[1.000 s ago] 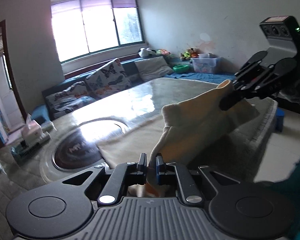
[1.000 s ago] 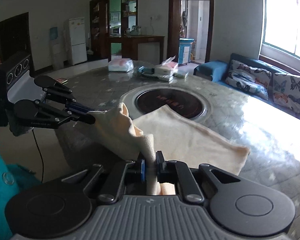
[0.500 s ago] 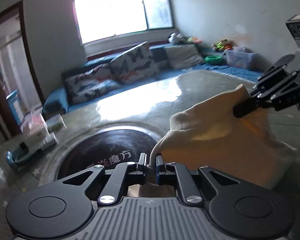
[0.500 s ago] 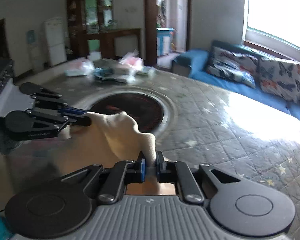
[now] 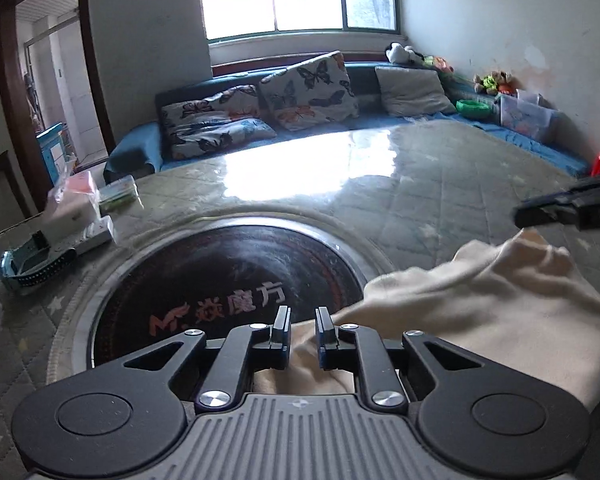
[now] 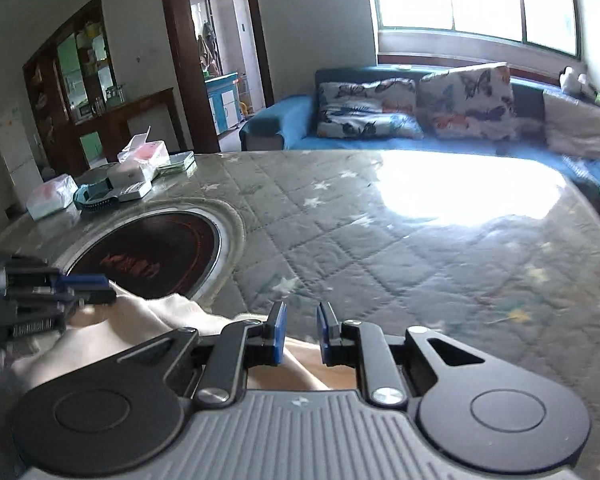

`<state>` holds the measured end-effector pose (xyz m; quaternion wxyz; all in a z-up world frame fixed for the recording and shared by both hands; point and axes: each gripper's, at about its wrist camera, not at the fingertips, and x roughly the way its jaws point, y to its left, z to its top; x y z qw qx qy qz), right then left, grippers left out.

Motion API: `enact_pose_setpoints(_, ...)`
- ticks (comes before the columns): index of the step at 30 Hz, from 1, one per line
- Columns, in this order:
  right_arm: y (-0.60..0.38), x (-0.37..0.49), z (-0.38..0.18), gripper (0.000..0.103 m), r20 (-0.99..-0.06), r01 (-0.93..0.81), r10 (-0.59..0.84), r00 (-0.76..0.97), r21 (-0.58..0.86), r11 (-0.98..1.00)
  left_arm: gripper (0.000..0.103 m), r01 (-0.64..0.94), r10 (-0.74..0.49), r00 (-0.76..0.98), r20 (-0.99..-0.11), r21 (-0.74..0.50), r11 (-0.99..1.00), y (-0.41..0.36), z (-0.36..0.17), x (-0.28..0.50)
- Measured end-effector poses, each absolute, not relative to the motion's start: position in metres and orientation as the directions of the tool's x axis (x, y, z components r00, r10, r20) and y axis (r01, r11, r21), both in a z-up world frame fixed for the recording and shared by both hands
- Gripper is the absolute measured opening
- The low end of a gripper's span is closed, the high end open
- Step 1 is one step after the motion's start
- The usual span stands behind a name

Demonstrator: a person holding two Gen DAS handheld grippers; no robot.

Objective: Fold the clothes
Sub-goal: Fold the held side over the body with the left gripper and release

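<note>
A cream cloth lies folded over on the quilted table, its edge reaching the dark round inset. My left gripper stands slightly open right over the cloth's near edge, and the fabric shows in the gap between its fingers. At the right edge of the left wrist view, the right gripper's tip hangs just above the cloth's far corner. In the right wrist view, my right gripper is open above the cloth, and the left gripper sits at the fabric's left corner.
Tissue packs and small boxes crowd the table's left side beside the inset. A blue sofa with butterfly cushions runs behind the table under the window. A clear storage bin and toys sit at the far right.
Both grippers carried the lifted cloth forward over the table and lowered it. Their fingers, shut on the fabric before, have parted, and the cloth now lies flat.
</note>
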<state>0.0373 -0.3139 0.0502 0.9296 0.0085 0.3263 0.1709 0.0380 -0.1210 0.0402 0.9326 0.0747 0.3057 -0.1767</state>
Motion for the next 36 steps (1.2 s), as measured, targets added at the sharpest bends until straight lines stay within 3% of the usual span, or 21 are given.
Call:
enact_pose_setpoints(9,-0.336,0.001,0.043,0.016,-0.656,-0.269,0.278,0.702,0.117,0.956,0.015,0.431,-0.353,0.705,-0.615,-0.023,0.902,-0.142,0.043,0.029)
enact_pose_setpoints(19,-0.339,0.006,0.026,0.016,-0.656,-0.242,0.286,0.698,0.16,0.957,0.018,0.506,-0.389,0.674,-0.628,0.009,0.863,-0.168,0.032,0.014)
enact_pose_setpoints(22,-0.337,0.002,0.027,0.006,-0.651,-0.266,0.284,0.704,0.129,0.955,0.019,0.5,-0.379,0.671,-0.637,0.012,0.866,-0.167,0.027,0.017)
enact_pose_setpoints(25,-0.334,-0.001,0.036,0.004,-0.622,-0.276,0.258,0.739,0.07,0.959,0.023,0.501,-0.374,0.675,-0.636,0.023,0.865,-0.166,0.024,0.018)
enact_pose_setpoints(27,-0.334,0.0,0.041,0.004,-0.603,-0.269,0.238,0.762,0.039,0.962,0.026,0.5,-0.369,0.681,-0.633,0.035,0.865,-0.166,0.022,0.017)
enact_pose_setpoints(31,-0.337,0.017,0.024,0.005,-0.651,-0.26,0.221,0.726,0.038,0.965,0.029,0.497,-0.369,0.685,-0.628,0.033,0.867,-0.164,0.02,0.017)
enact_pose_setpoints(36,-0.347,0.012,0.036,0.012,-0.617,-0.227,0.235,0.751,0.093,0.969,0.029,0.488,-0.368,0.696,-0.616,0.029,0.873,-0.163,0.027,0.01)
